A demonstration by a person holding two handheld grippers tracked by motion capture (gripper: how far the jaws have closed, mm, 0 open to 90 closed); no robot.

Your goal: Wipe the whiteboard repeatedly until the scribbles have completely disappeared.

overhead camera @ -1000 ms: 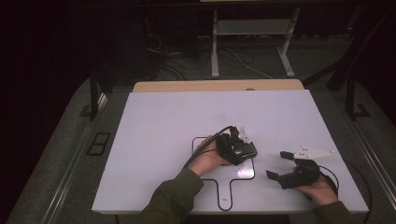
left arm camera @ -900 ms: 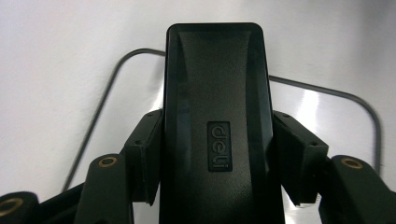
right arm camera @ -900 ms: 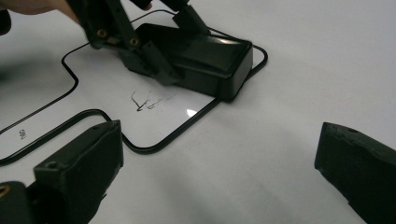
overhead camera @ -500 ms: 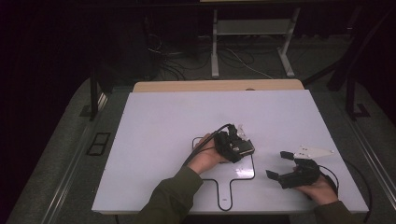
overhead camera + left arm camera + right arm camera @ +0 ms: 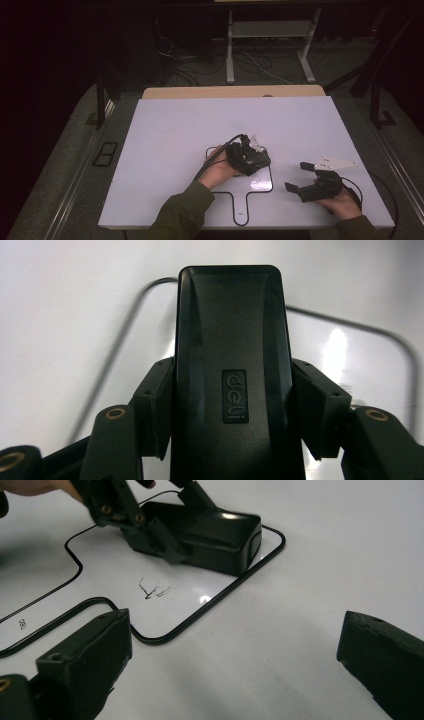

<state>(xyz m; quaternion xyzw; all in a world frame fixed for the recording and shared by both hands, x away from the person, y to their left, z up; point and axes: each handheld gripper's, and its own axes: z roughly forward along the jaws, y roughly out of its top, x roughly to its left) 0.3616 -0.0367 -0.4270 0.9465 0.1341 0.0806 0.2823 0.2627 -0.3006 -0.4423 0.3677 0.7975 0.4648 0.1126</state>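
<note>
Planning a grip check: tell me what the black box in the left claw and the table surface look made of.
Black box: likely moulded plastic, smooth semi-gloss, with soft highlights and an embossed logo. Table surface: white, smooth and glossy, probably laminate or whiteboard-like sheet; it mirrors lights and bears a printed black outline.

The high view looks forward and down from above the near edge of the white table (image 5: 165, 130), taking in the whole top and the floor beyond. The left gripper view sits very close, looking along its jaws at a black box (image 5: 230, 365). The right gripper view looks low across the table toward the left, sharing that black box (image 5: 210, 535) and the black outline (image 5: 225, 592) around it.
</note>
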